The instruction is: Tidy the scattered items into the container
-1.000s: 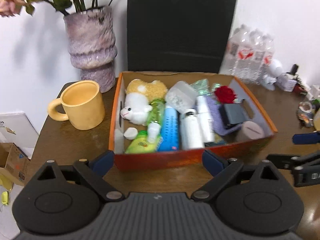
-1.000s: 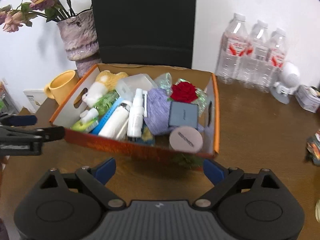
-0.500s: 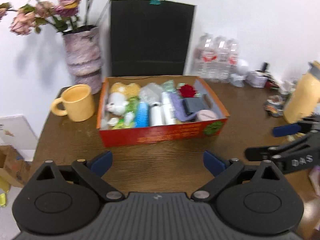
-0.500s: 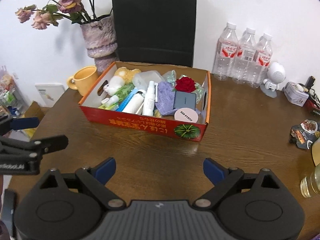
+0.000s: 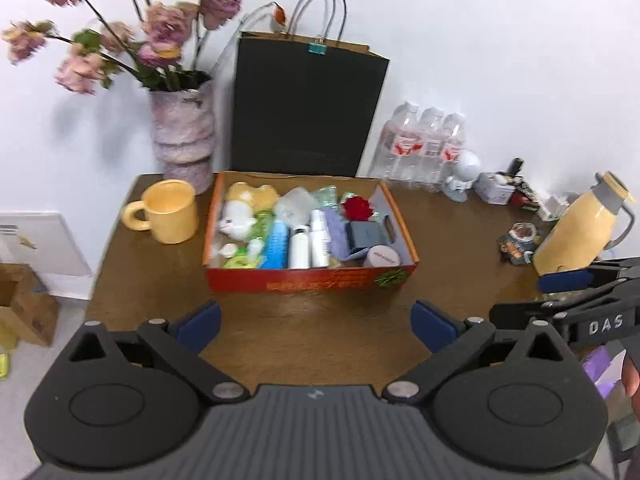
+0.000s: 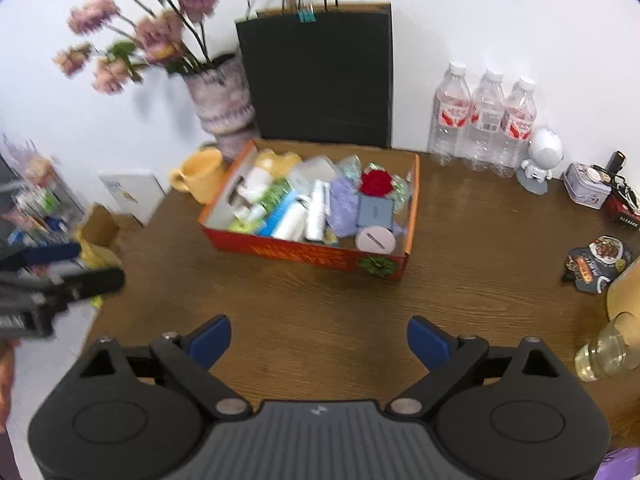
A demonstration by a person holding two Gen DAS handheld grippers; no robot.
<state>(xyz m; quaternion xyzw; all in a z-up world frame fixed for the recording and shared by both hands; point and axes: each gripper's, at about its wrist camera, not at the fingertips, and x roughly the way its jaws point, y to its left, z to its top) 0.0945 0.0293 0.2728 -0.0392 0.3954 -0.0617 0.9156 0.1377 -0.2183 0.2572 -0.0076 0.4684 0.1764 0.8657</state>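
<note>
left wrist view, left claw (image 5: 316, 322) just opened wide, empty, right claw (image 6: 319, 338) likewise

Bare table (image 5: 320, 332) before the box (image 5: 308, 280); mug (image 5: 168, 212) seemingly close left.
</note>
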